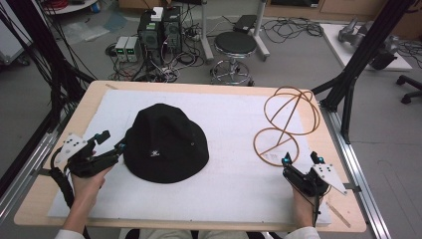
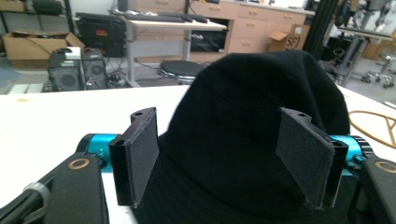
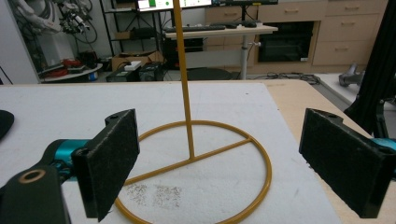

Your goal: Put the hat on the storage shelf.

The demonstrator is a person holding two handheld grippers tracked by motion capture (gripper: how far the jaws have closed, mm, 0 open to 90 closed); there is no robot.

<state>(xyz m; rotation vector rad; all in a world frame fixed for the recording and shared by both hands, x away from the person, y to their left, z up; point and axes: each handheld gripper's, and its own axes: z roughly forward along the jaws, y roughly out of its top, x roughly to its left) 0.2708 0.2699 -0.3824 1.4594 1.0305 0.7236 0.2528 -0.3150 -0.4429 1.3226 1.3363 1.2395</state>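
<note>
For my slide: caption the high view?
Black bucket hat and wire stand between two open hand-held grippers.

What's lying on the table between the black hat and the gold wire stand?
Nothing. In the high view, the stretch between the black hat and the wire stand is bare white mat.
</note>
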